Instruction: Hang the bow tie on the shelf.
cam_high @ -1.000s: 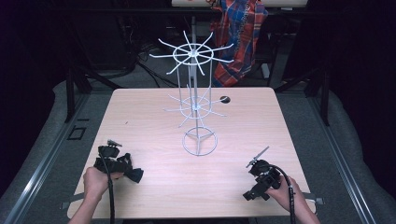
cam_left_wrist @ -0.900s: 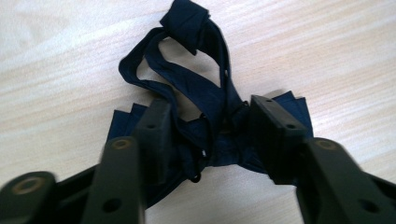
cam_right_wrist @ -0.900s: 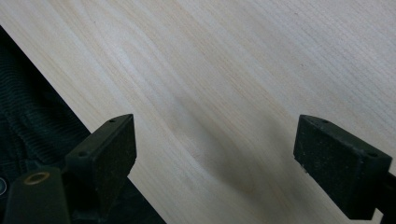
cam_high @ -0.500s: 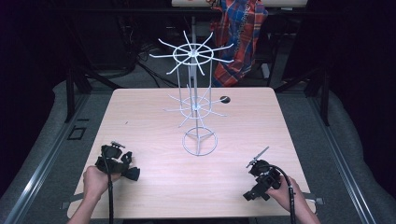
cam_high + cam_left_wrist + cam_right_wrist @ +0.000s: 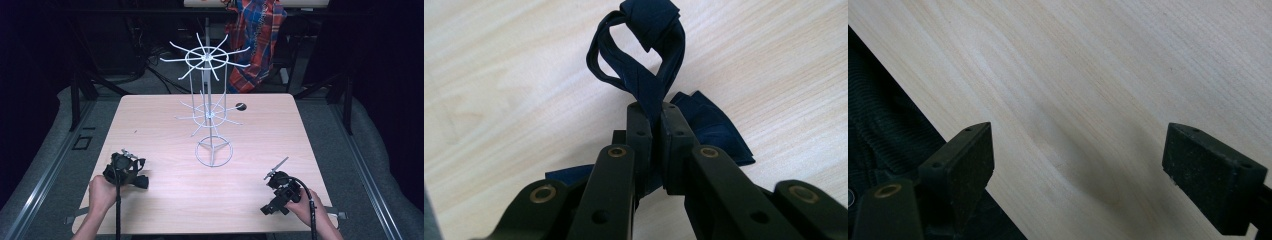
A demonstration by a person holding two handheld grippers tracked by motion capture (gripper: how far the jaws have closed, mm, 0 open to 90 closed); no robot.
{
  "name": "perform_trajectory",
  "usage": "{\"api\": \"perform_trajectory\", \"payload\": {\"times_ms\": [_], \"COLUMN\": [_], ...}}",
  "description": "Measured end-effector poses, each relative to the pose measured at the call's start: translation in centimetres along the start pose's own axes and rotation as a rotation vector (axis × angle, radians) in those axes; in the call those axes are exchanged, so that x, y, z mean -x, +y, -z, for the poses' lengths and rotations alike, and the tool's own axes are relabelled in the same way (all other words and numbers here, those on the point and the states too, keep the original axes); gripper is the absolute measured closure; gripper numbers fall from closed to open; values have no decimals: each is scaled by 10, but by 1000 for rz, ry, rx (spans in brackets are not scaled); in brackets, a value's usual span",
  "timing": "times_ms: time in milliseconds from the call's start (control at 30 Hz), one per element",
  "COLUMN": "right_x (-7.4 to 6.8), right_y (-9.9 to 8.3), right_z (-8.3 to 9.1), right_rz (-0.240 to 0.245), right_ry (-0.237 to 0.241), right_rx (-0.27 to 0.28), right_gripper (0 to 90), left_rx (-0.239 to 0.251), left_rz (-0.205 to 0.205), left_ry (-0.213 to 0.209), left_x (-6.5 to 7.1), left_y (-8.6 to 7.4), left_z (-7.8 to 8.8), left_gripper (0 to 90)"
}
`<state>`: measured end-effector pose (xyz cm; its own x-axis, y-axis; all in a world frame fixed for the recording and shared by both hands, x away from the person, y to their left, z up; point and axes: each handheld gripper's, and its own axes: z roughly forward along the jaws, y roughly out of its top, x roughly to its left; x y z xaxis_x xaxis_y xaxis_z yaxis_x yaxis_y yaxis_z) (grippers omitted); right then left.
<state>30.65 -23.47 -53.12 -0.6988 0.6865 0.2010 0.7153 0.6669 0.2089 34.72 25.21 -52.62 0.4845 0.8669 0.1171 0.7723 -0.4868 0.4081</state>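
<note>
Pale wood-grain table [image 5: 165,125]; left gripper [image 5: 651,112] pinches folded navy strap [image 5: 644,75].

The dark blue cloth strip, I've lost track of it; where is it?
The dark blue cloth strip lies on the wooden table near its front left corner, pinched between the left gripper jaws.

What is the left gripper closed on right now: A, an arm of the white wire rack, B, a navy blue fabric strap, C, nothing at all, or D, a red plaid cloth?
B: in the left gripper view the left gripper pinches a navy blue fabric strap that loops up over the wooden table.
</note>
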Motion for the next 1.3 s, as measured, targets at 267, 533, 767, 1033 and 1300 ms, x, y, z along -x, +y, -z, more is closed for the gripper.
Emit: {"api": "perform_trajectory", "payload": {"times_ms": [267,533,767,1033,1300], "right_x": [-1,0,0,-1,0], "right_y": [-1,0,0,0,0], "right_z": [-1,0,-1,-1,-1], "right_rz": [-12,1,-9,-11,-16], "right_ry": [-2,2,13,7,2], "right_rx": [17,1,9,14,18], "right_gripper": [128,128,128,128,128], "left_rx": [72,126,154,197,239], "left_rz": [-10,7,17,23,33], "left_ry": [7,-9,-26,-42,-66], "left_x": [2,3,3,5,5], "left_y": [1,2,3,6,10], "left_z": [10,17,21,26,31], "left_gripper": [853,853,852,852,852]}}
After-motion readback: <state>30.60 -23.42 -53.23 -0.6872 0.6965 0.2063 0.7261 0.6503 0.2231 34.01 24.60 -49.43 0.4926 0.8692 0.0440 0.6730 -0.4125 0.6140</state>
